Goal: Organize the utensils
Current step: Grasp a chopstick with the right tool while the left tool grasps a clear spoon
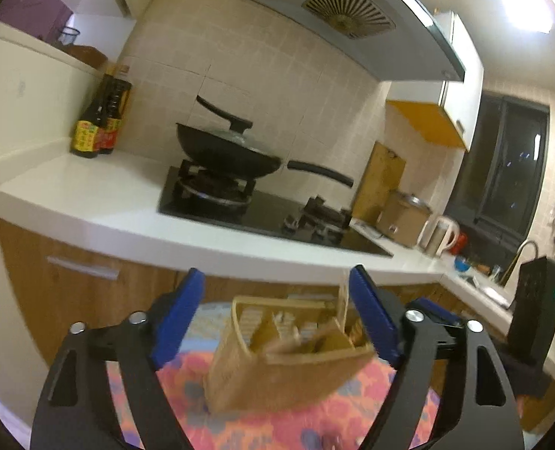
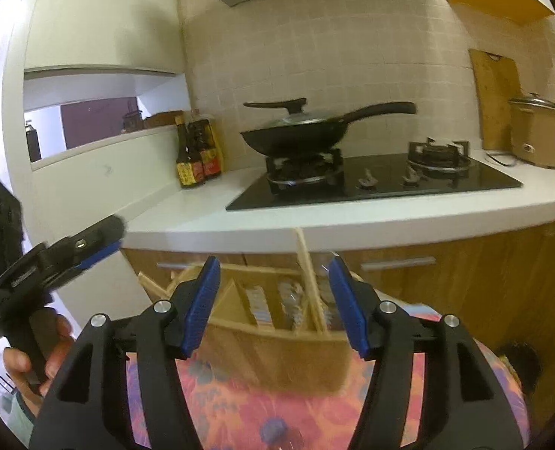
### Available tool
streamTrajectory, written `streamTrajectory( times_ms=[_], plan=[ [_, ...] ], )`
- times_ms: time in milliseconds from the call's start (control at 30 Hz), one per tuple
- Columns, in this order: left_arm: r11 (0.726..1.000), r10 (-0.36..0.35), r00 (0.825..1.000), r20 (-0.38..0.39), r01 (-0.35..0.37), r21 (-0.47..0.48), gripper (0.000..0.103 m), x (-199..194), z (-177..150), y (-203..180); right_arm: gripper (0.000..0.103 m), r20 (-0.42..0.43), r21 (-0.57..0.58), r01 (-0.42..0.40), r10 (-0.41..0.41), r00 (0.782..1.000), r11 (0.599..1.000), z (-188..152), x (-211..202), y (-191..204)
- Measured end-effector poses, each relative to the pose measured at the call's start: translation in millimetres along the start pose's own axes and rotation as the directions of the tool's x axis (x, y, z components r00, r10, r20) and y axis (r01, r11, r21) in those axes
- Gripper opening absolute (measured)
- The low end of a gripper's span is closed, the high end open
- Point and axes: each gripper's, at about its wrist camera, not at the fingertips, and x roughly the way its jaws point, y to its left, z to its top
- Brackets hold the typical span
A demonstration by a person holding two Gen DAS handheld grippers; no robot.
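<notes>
Left wrist view: the left gripper [image 1: 277, 318] is hovering with its blue fingers [image 1: 182, 315] spread wide and holding nothing; the wooden utensil box [image 1: 277, 371] is sitting between and beyond them on the floral cloth [image 1: 315, 420].
Right wrist view: the right gripper [image 2: 273, 303] is likewise gaping wide and empty, aiming straight at the utensil box [image 2: 277, 356]; the left gripper [image 2: 90, 247] is showing at the left edge, carried in the person's hand [image 2: 48, 360].
Task's thing: the box is resting on the cloth-covered surface in front of the counter, its divided compartments holding utensils too blurred to name.
Chopsticks: a pale pair of chopsticks [image 2: 309, 281] is leaning upright out of the box's middle compartment, tips rising toward the counter edge.
Why so held: both pairs of tongs are probably being kept wide so that either can close on a utensil without nudging the box.
Around: a lidded wok [image 2: 296, 135] is sitting on the gas hob [image 2: 382, 183], sauce bottles [image 2: 197, 157] are standing on the white counter [image 2: 202, 221], and a cutting board [image 2: 497, 101] is leaning on the tiled wall.
In the way: the leaning chopsticks and the box's dividers are likely crowding any reach into the compartments; nothing else is standing between grippers and box.
</notes>
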Motion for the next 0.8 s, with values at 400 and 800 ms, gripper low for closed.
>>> streamTrajectory(
  times_ms=[400, 800],
  plan=[
    [0.987, 0.158, 0.964, -0.215, -0.145, 0.075, 0.081, -37, -79, -46, 0.056, -0.369, 0.019, 0.126, -0.110, 0.923, 0.992, -73, -46, -43],
    [0.987, 0.149, 0.862, -0.485, -0.099, 0.128, 0.075, -24, -163, -57, 0.030, -0.592, 0.072, 0.158, -0.085, 0.801, 0.985, -149, -29, -69]
  ],
)
